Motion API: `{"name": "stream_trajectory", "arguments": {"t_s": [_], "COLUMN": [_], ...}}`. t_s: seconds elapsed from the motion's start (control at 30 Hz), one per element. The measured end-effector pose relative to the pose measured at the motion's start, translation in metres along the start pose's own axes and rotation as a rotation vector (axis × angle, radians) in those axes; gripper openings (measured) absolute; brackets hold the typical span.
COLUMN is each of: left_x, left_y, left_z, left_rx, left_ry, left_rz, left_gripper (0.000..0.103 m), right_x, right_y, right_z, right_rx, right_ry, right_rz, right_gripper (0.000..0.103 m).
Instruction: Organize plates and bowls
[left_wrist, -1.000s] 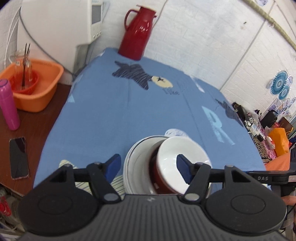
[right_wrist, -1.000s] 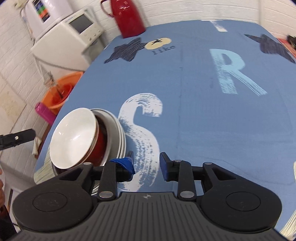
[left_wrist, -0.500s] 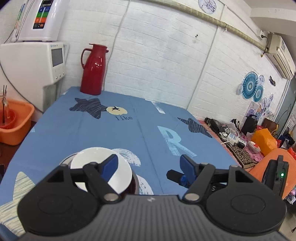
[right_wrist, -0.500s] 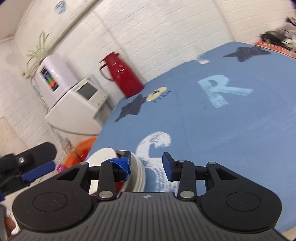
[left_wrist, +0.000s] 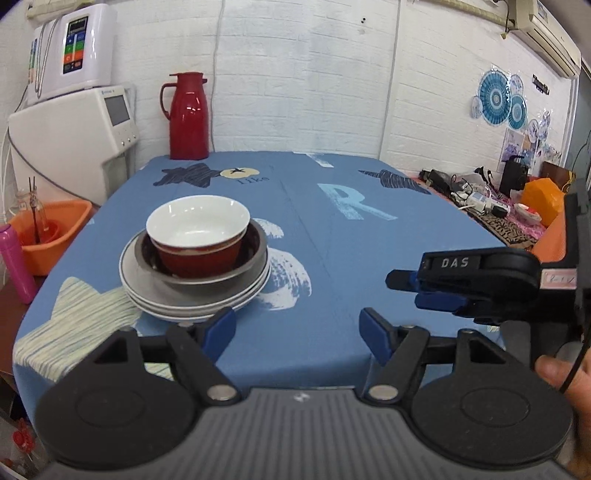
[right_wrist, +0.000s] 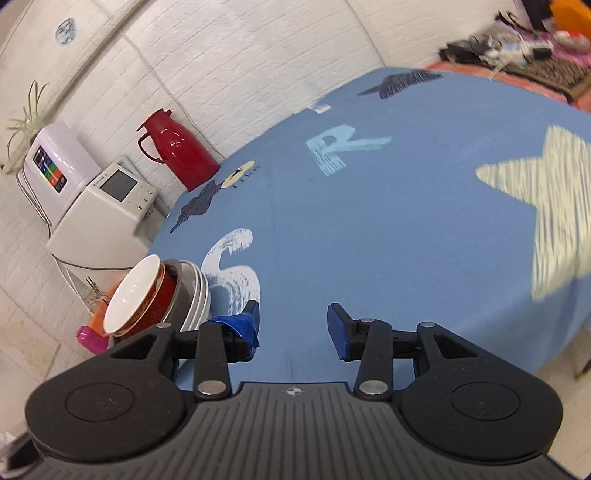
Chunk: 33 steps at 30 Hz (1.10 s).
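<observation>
A stack stands on the blue tablecloth near its front left. A white bowl sits in a red bowl, inside a grey bowl, on white plates. My left gripper is open and empty, drawn back past the table's front edge, right of the stack. In the left wrist view the right gripper hangs to the right, off the table. In the right wrist view the same white bowl and plates lie at the left, and my right gripper is open and empty.
A red thermos stands at the table's far left corner. White appliances, an orange basin and a pink bottle are left of the table. A cluttered side table is on the right. A hand shows at the right edge.
Both grippers have pulled back and away from the stack, which stays put. The left view levelled out, and the right gripper tilted and now sits right of the stack.
</observation>
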<state>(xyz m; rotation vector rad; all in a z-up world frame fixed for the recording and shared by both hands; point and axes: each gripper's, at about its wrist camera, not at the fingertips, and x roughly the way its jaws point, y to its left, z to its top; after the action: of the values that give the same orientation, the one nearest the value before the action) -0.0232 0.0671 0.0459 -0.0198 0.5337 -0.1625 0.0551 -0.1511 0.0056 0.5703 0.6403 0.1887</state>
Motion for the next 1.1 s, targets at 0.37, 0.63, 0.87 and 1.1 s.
{"name": "stream_trajectory", "arguments": {"t_s": [0.37,0.63,0.87,1.1], "left_x": [0.001,0.006,0.008,0.003], "left_y": [-0.014,-0.012,-0.008,-0.013], "left_z": [-0.032,-0.036,-0.037,-0.038], "left_rx": [0.064,0.068,0.052,0.075], "left_ry": [0.044,0.065,0.084,0.062], "left_rz": [0.065,0.103,0.107,0.115], "left_gripper": [0.072,0.072,0.073,0.073], "right_x": [-0.034,-0.033,-0.035,-0.038], "right_y": [-0.012,0.012,0.011,0.016], "right_z": [-0.058,-0.076,-0.078,-0.08], "right_rx": [-0.002,-0.245,-0.273,-0.279], "right_ry": [0.051,0.034,0.001,-0.015], "right_rz": [-0.051,-0.221,-0.249,-0.235], "right_gripper": [0.026,0.027,0.027,0.028]}}
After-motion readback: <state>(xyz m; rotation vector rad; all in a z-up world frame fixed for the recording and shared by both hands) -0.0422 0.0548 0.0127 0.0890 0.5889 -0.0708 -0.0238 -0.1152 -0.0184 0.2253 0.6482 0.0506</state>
